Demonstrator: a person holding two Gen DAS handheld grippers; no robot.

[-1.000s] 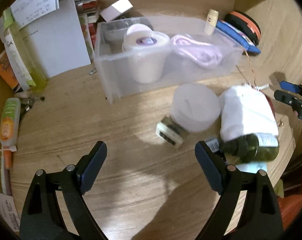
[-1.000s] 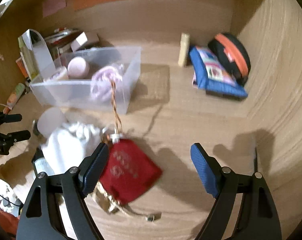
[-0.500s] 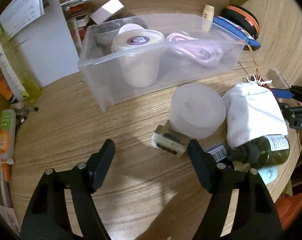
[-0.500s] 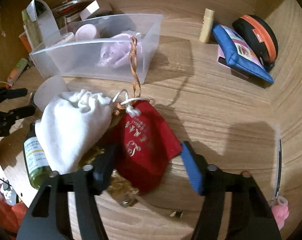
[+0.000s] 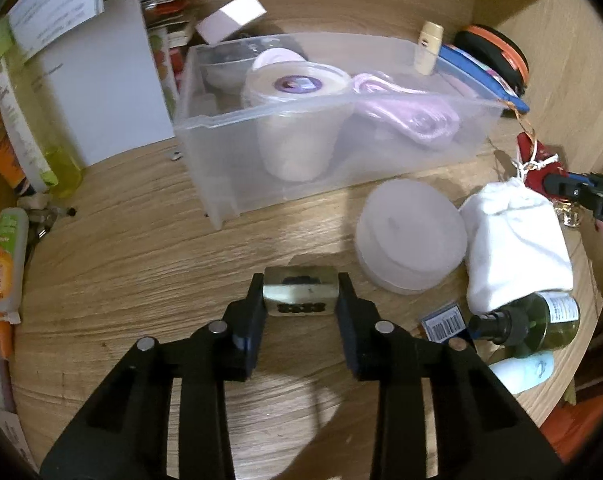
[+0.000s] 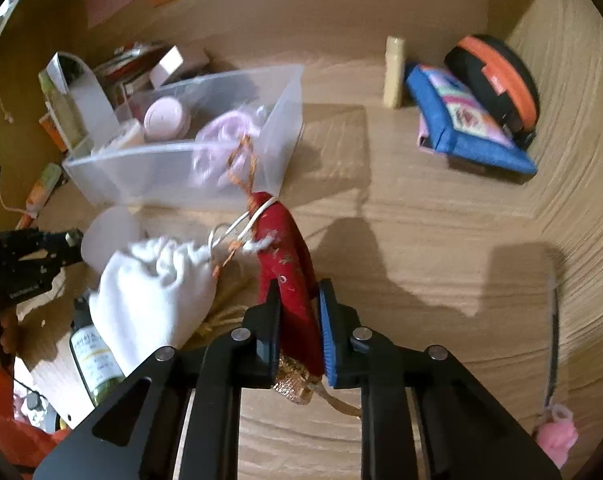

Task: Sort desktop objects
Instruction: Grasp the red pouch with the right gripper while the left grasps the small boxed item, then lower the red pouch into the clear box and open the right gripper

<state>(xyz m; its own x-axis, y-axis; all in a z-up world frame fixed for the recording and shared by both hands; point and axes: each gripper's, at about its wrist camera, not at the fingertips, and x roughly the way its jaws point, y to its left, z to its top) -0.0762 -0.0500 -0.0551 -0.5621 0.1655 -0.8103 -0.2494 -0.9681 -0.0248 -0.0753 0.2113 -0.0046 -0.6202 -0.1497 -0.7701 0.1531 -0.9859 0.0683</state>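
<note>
My left gripper (image 5: 300,286) is shut on a small silver combination padlock (image 5: 300,296) resting on the wooden desk, in front of the clear plastic bin (image 5: 325,184). My right gripper (image 6: 299,300) is shut on a red drawstring pouch (image 6: 291,264), pinched on edge, its orange cord reaching toward the bin (image 6: 181,172). A white drawstring bag (image 6: 153,292) lies just left of the pouch; it also shows in the left wrist view (image 5: 515,244). The right gripper shows at the right edge of the left wrist view (image 5: 581,192).
A frosted round lid (image 5: 411,236) lies right of the padlock. A green pump bottle (image 5: 541,320) lies under the white bag. The bin holds a tape roll (image 5: 297,84) and pink cord (image 5: 409,116). A blue pouch (image 6: 469,128), black-orange case (image 6: 497,80) and small stick (image 6: 393,72) stand at the back right.
My left gripper moved forward and closed on the padlock. My right gripper moved in and closed on the red pouch, tipping it onto its edge.
</note>
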